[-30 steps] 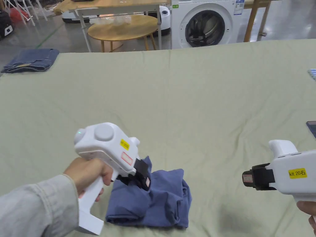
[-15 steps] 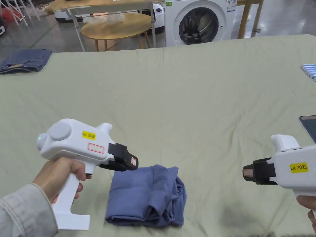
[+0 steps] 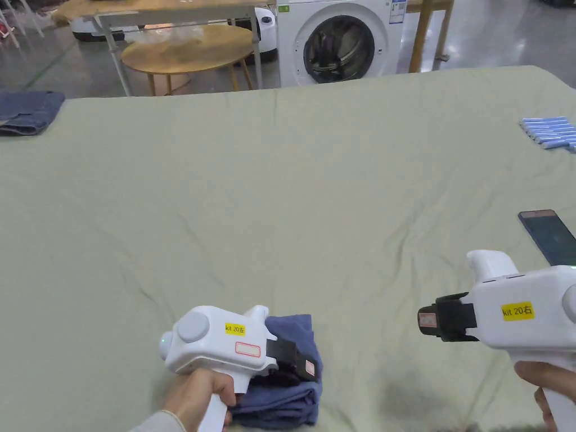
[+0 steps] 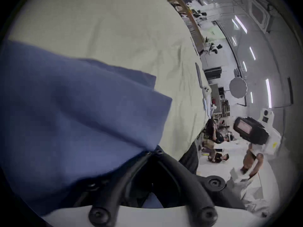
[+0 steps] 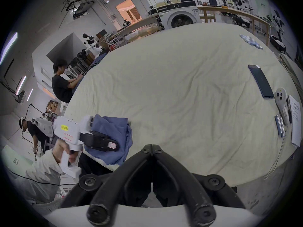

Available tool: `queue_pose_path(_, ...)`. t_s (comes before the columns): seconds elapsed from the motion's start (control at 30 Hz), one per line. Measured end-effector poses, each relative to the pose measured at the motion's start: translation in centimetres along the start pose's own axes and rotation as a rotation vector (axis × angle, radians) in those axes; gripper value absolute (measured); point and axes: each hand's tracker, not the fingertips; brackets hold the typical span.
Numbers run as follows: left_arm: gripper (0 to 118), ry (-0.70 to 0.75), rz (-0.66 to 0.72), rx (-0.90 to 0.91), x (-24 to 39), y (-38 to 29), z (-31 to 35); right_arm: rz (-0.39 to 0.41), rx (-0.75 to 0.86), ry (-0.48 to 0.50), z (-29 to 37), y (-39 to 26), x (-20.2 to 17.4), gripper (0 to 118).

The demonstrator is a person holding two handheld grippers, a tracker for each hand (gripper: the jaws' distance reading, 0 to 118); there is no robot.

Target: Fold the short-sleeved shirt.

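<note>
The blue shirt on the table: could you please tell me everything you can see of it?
The blue shirt is plain, soft woven-looking cloth, already folded into a compact, slightly rumpled bundle with layered edges showing on its right side. It lies at the near edge of the green-covered table. The left gripper rests on top of it, jaws closed; whether they pinch cloth is unclear. The right gripper is held apart, to its right.

A pale green sheet-covered bed [image 3: 337,185] is seen beneath both tools; a folded blue shirt [image 3: 292,394] lies under the left tool, a phone [image 3: 548,236] beyond the right.
</note>
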Motion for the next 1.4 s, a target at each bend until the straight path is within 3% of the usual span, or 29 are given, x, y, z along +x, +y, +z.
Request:
queue_pose_path(0.17,0,-0.018,0.012,-0.068,1.8,-0.1,-0.3,0.018,-0.011,0.008,-0.8,0.0,-1.3,0)
queue_pose_path(0.27,0,-0.137,0.011,0.019,2.3,-0.3,4.2,0.083,-0.026,0.104,-2.7,-0.2,-4.3,0)
queue_pose_path(0.37,0,-0.152,-0.014,0.130,3.0,-1.6,10.8,0.095,-0.044,0.244,-6.2,-0.4,-7.3,0)
queue_pose_path(0.5,0,-0.021,-0.008,0.295,1.0,-2.9,18.6,0.008,-0.115,0.448,-13.3,-1.7,-8.9,0)
queue_pose_path(0.57,0,-0.030,0.043,0.316,-0.6,-3.3,20.3,-0.033,-0.166,0.542,-17.2,-2.6,-8.1,0)
queue_pose_path(0.6,0,-0.063,0.084,0.323,-1.6,-3.5,20.9,-0.090,-0.207,0.527,-19.7,-3.4,-6.9,0)
queue_pose_path(0.63,3,-0.082,0.122,0.322,-2.4,-3.7,21.2,-0.128,-0.247,0.413,-22.0,-4.3,-5.5,0)
queue_pose_path(0.67,25,-0.067,0.160,0.330,-3.2,-3.8,21.3,-0.203,-0.266,0.386,-24.1,-5.4,-3.8,0)
queue_pose_path(0.7,58,-0.057,0.179,0.345,-3.3,-3.9,20.8,-0.363,-0.241,0.581,-24.8,-6.1,-1.6,0)
queue_pose_path(0.73,106,-0.014,0.162,0.364,-3.7,-3.9,20.2,-0.494,-0.211,0.703,-24.8,-6.6,0.0,0)
queue_pose_path(0.77,116,-0.012,0.158,0.345,-4.1,-3.8,19.7,-0.485,-0.226,0.704,-24.7,-6.8,0.3,0)
queue_pose_path(0.87,116,-0.034,0.213,0.234,-5.7,-3.2,17.1,-0.303,-0.195,0.628,-23.6,-6.4,-1.2,0)
queue_pose_path(0.9,116,-0.052,0.205,0.193,-6.0,-2.9,15.7,-0.290,-0.209,0.617,-23.7,-6.1,-1.3,0)
queue_pose_path(0.97,116,-0.045,0.199,0.115,-7.1,-1.7,13.1,-0.343,-0.231,0.638,-23.8,-5.8,-1.1,0)
queue_pose_path(1.03,115,-0.050,0.190,0.038,-7.4,-1.1,10.1,-0.330,-0.224,0.625,-23.5,-6.0,-1.4,0)
queue_pose_path(1.07,108,-0.064,0.205,0.013,-7.5,-1.0,8.5,-0.324,-0.221,0.622,-23.4,-5.8,-1.6,0)
queue_pose_path(1.1,78,-0.131,0.232,0.022,-7.7,-1.3,7.7,-0.323,-0.222,0.612,-23.3,-5.7,-1.8,0)
queue_pose_path(1.13,19,-0.209,0.270,0.000,-7.7,-0.9,6.9,-0.319,-0.226,0.589,-23.3,-5.6,-2.0,0)
queue_pose_path(1.37,19,-0.144,0.194,-0.028,-11.1,-1.0,9.4,-0.258,-0.235,0.523,-20.4,-4.8,-5.4,0)
queue_pose_path(1.4,19,-0.210,0.229,-0.019,-12.1,-1.3,10.0,-0.253,-0.242,0.524,-20.3,-4.8,-6.4,0)
